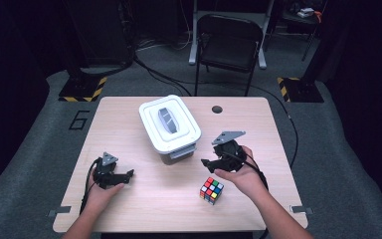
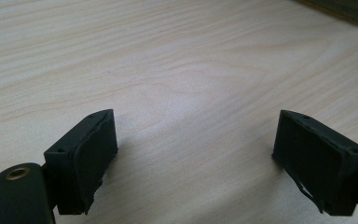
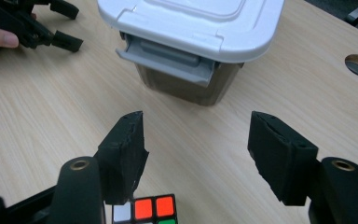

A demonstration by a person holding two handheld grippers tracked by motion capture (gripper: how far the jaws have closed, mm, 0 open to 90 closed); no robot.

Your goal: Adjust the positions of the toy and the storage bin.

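Glossy multicoloured cube (image 1: 212,190); white-lidded plastic bin (image 1: 170,127); woodgrain table (image 1: 129,114).

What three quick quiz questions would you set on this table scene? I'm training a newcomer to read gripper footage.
1. True or false: the lid of the storage box is off.
2. Which gripper is nearer the puzzle cube: A) the left gripper, B) the right gripper?
3. What, if anything, is between the right gripper's jaws?

Key:
1. False. The white lid sits on the box, and the grey latch on its front hangs down.
2. B.
3. Nothing. The jaws stand apart over the bare table, and the cube lies just below them in the right gripper view.
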